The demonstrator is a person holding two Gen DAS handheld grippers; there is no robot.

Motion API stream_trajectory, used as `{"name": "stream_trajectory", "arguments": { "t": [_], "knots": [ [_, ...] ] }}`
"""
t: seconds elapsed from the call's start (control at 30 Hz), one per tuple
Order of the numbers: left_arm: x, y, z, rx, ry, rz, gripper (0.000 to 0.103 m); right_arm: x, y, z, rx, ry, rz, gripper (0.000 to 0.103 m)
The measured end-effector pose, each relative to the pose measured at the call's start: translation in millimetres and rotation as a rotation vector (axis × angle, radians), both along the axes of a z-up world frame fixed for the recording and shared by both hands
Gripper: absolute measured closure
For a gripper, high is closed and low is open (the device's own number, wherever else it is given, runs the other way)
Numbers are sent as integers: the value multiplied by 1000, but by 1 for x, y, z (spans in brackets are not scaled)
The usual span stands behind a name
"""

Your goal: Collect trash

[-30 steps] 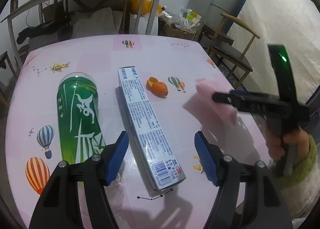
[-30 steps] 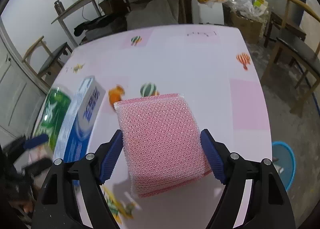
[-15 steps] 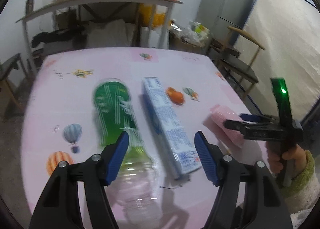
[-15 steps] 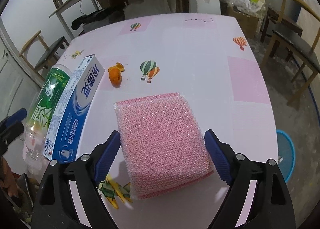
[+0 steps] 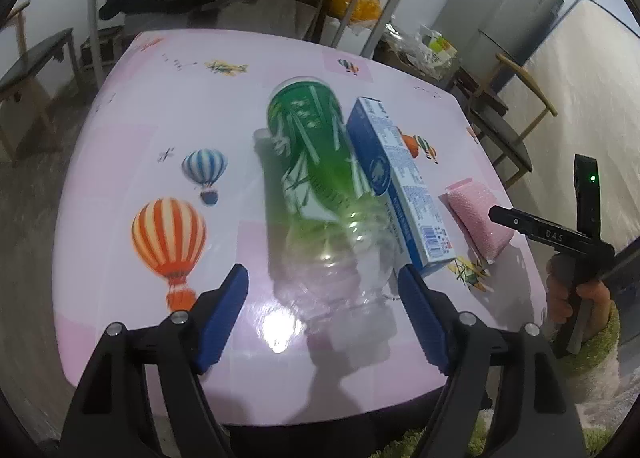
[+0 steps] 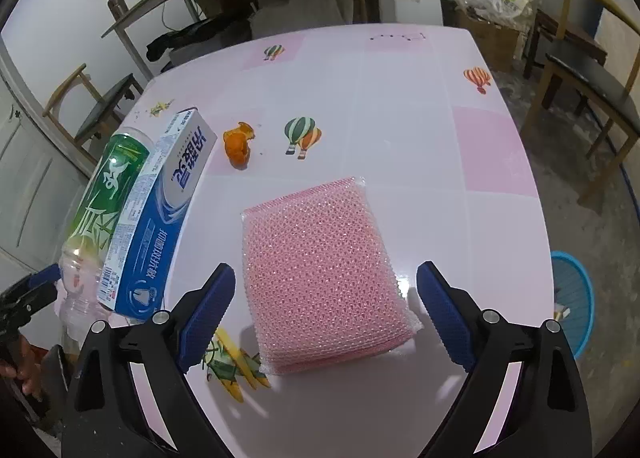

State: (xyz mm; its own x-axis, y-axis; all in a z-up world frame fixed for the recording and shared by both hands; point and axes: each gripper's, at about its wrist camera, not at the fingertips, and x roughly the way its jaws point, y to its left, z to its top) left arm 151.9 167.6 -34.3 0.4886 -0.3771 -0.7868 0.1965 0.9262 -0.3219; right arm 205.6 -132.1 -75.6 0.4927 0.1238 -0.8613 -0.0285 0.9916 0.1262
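- Left wrist view: left gripper (image 5: 322, 312), jaws apart and opening, straddles the neck end of a green-labelled plastic bottle (image 5: 316, 174) lying on the pink worktop (image 5: 120, 162), untouched.
- Right gripper (image 6: 325, 308), jaws opening, flanks a pink scouring pad (image 6: 320, 270) without touching.
- A blue toothpaste box (image 6: 156, 222) lies against the bottle.

Your left gripper (image 5: 322, 312) points steeply down, its blue fingers (image 5: 224, 314) opening and pressing on nothing. Your right gripper (image 6: 325, 314) tilts down as well, its fingers (image 6: 444, 314) also opening, clear on both sides. Your right hand (image 5: 576, 298), in a green sleeve (image 5: 592, 354), grips its handle.
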Motion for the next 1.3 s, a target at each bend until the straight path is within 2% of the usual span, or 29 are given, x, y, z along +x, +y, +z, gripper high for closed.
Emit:
{"name": "stream_trajectory", "arguments": {
  "t": [0.33, 0.57, 0.77, 0.93, 1.07, 1.23, 1.3],
  "knots": [
    [2, -9, 13, -33, -67, -24, 27, 1, 2, 10, 0, -30, -14, 15],
    [12, -24, 16, -19, -110, -39, 28, 26, 20, 35, 28, -108, 74, 18],
    [17, -30, 20, -3, -148, -38, 28, 77, 53, 22, 100, -50, 169, 35],
    [16, -34, 26, 27, -192, -47, 28, 107, 69, 0, 86, 16, 183, 52],
    [16, -35, 27, 22, -200, -57, 34, 118, 76, -13, 72, 62, 180, 64],
    [14, -34, 30, -14, -211, -61, 40, 120, 72, -22, 93, 95, 176, 88],
    [12, -34, 31, -33, -216, -68, 41, 118, 70, -21, 102, 92, 169, 91]
  ]
}}
